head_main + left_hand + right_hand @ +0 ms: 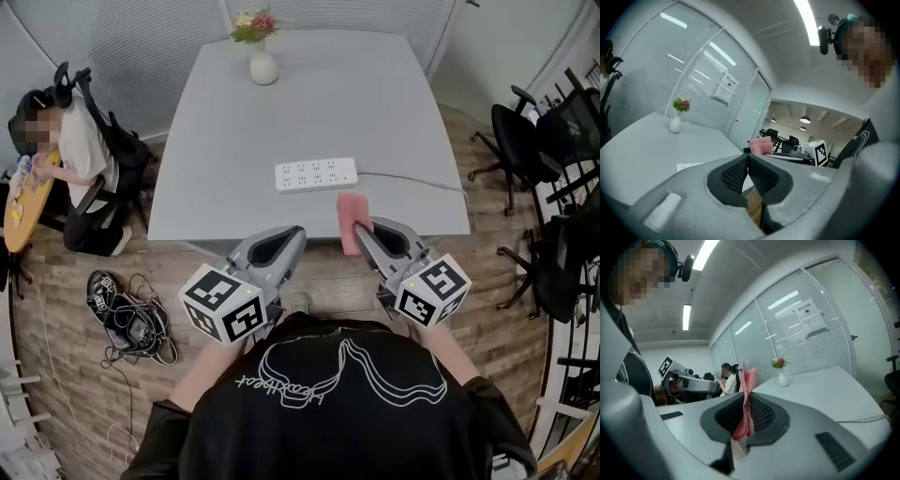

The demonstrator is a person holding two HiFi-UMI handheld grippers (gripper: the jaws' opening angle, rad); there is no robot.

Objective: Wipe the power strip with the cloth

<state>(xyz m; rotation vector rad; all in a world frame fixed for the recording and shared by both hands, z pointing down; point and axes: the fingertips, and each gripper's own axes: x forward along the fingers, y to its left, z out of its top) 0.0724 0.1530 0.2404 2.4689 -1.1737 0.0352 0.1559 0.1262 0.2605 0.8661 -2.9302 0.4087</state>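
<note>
Right tool (364, 228) clamps the cloth (351, 214) by one end; left tool (296, 232) is clenched empty. Wiping could push the unheld strip (316, 174) across the tabletop (216, 141).

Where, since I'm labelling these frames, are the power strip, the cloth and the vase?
power strip (316, 174), head view, middle of its top face.
cloth (351, 216), head view, its pink upper part.
vase (263, 68), head view, its white body.
</note>
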